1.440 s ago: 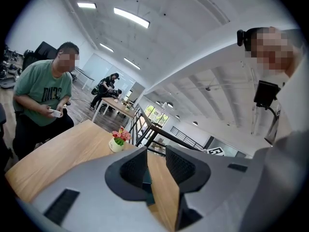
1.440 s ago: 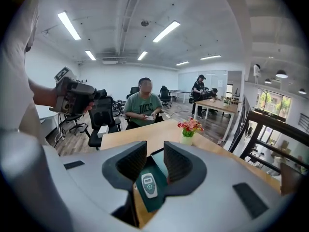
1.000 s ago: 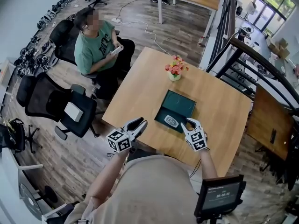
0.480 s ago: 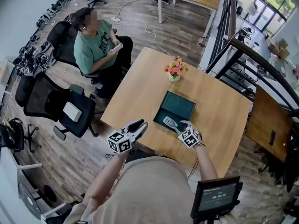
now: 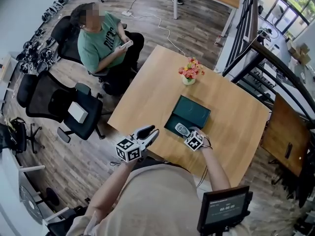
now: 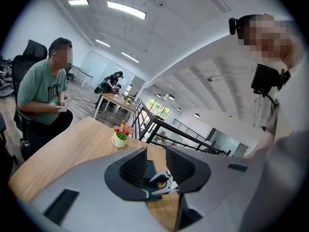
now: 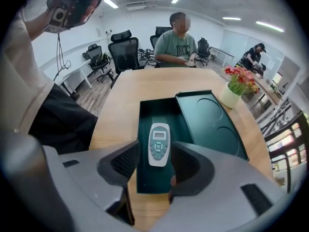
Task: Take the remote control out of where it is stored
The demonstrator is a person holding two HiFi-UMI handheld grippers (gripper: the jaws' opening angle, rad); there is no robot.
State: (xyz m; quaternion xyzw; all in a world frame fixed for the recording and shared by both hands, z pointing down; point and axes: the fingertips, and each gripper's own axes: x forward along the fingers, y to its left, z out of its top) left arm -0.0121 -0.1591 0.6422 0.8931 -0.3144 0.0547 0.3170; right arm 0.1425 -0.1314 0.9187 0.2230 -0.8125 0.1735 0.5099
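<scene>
A grey-white remote control (image 7: pixel 159 141) lies face up in the tray of an open dark green box (image 7: pixel 145 124), with the box's lid (image 7: pixel 210 120) lying beside it. My right gripper (image 7: pixel 157 162) points steeply down over the tray. Its jaws have just been opening and now stand on either side of the remote's near end without pressing on it. In the head view the remote (image 5: pixel 181 129) shows just ahead of the right gripper (image 5: pixel 187 132). My left gripper (image 5: pixel 151 131) hovers near the table's front edge, open and empty.
A small pot of flowers (image 5: pixel 189 72) stands on the wooden table (image 5: pixel 147 92) beyond the box. A person (image 5: pixel 101 41) sits at the table's far left corner with a phone. Black office chairs (image 5: pixel 64 107) stand to the left.
My right gripper has come down from above the table's front edge onto the box, over the remote. The left gripper has stayed where it was.
</scene>
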